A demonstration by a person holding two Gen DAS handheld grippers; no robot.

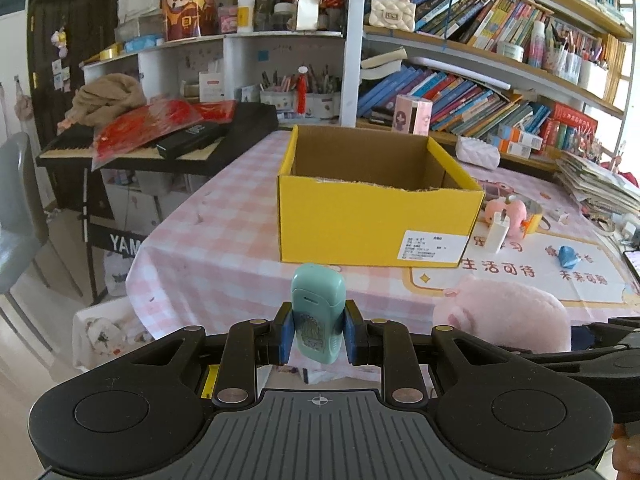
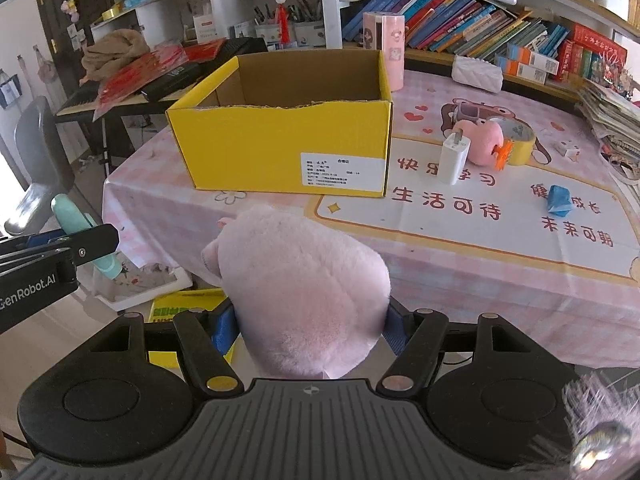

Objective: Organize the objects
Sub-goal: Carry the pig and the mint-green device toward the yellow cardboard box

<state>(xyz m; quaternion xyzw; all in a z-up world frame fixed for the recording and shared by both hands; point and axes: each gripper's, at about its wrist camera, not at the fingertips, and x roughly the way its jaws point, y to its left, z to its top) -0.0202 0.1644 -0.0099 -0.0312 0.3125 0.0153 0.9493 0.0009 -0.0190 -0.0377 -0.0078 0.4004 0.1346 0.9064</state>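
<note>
Fingers point(image 1: 286, 332) of the left gripper point(image 1: 318, 330) are pressed tight on the flanks of a small mint-green device point(image 1: 318, 312), held upright; those of the right gripper point(image 2: 308, 332) stand about half apart, clamped around a pink plush toy point(image 2: 304, 280) that bulges above them. Both loads hang off the near edge of the table point(image 1: 224, 248). Just ahead of the fingers stands the yellow cardboard box point(image 1: 372, 216), top open, its inside apparently empty, its near wall torn ragged along the rim. Beyond and to the right of it lie a white charger point(image 2: 454, 158), a small pink toy point(image 2: 484, 140), a tape roll point(image 2: 516, 140) and a blue crumpled object point(image 2: 560, 200). To deliver well, each load should probably be lifted clear of the ragged rim and carried over the cavity before release; the plush, being bulky, likely needs the wider side, lest the two grippers collide.
</note>
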